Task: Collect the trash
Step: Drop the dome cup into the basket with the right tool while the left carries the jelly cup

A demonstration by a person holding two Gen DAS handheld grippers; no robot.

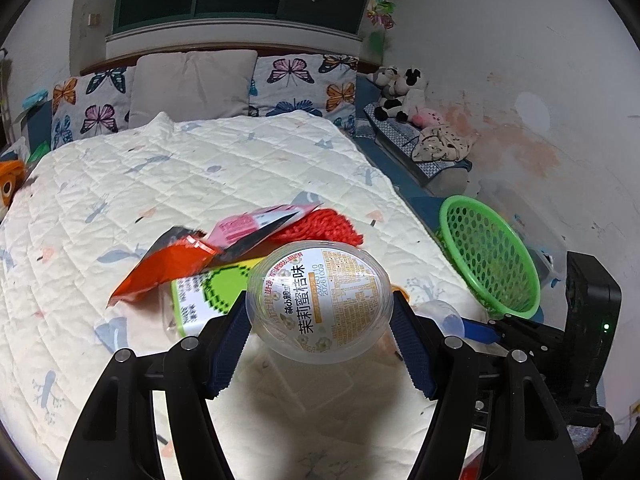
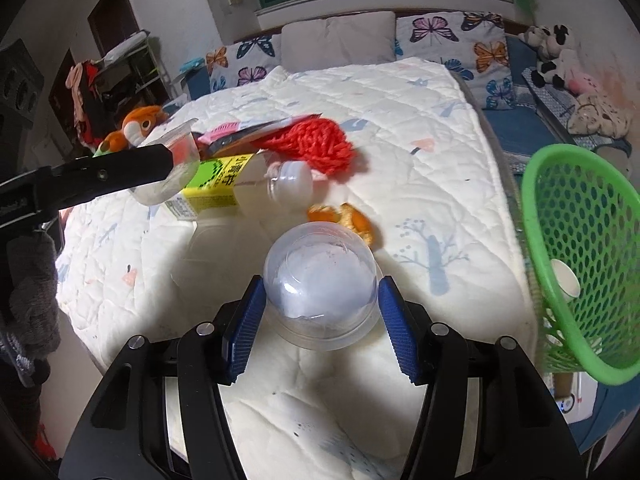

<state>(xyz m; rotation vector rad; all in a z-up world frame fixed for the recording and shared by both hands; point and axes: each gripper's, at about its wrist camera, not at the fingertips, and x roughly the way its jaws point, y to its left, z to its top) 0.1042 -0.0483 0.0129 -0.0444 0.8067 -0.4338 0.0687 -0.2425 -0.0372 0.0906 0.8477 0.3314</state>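
My left gripper [image 1: 318, 300] is shut on a clear plastic cup [image 1: 320, 280] with a printed label lid, held above the white quilt [image 1: 200, 184]. My right gripper [image 2: 322, 282] is shut on a clear domed cup [image 2: 320, 300], which both blue pads press. More trash lies on the bed: a bottle with a green-yellow label [image 2: 224, 188], a red-orange wrapper [image 1: 168, 264], a pink wrapper [image 1: 256, 220] and orange peel [image 2: 354, 218]. The green basket [image 2: 580, 260] hangs off the bed's right edge with a white paper cup [image 2: 564, 280] inside it.
A red knitted piece [image 2: 316, 144] lies behind the wrappers. Butterfly pillows [image 1: 304, 84] line the headboard. Plush toys [image 1: 400, 92] sit on a blue bench right of the bed, and an orange plush [image 2: 136, 124] lies at the bed's left edge.
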